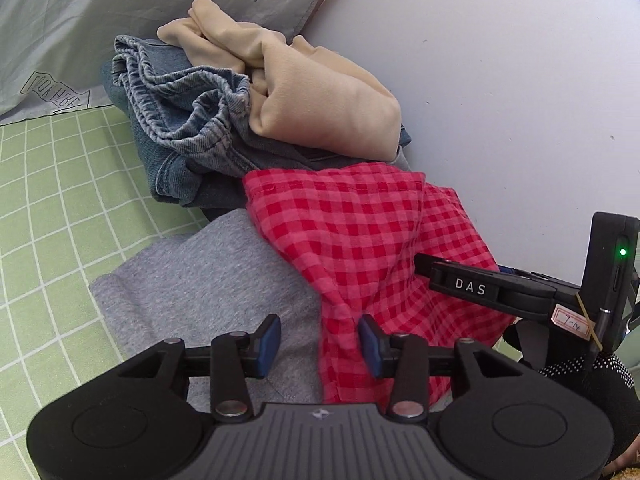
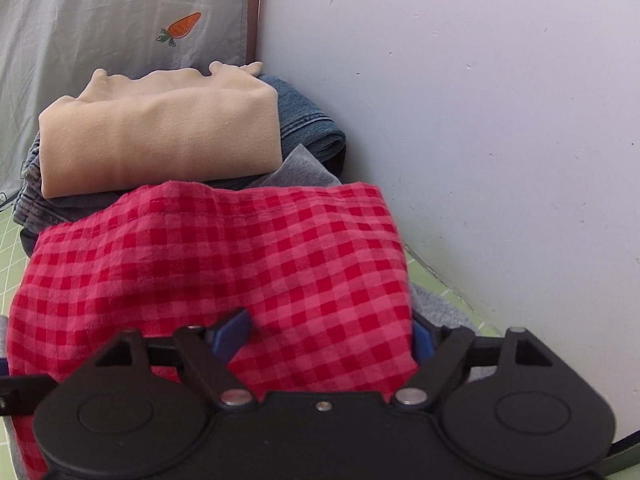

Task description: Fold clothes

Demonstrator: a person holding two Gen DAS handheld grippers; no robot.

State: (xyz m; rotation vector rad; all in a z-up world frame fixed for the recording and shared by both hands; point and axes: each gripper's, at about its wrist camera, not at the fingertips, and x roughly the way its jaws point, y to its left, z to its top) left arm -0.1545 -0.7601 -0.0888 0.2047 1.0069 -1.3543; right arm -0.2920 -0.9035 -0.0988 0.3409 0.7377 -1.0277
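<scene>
The red gingham garment (image 2: pixel 224 264) lies bunched between the spread fingers of the right gripper (image 2: pixel 324 340) and beside the left gripper (image 1: pixel 320 344), also spread — neither grips it. Ahead sit a beige fold (image 2: pixel 160 132) and jeans (image 1: pixel 176 120); closing on a bunch could catch the grey garment (image 1: pixel 208 292) beneath — or spoil the fold.

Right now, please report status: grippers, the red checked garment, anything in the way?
Left gripper and right gripper open. Red checked garment bunched on grey garment. Stack behind: beige garment on jeans.
</scene>
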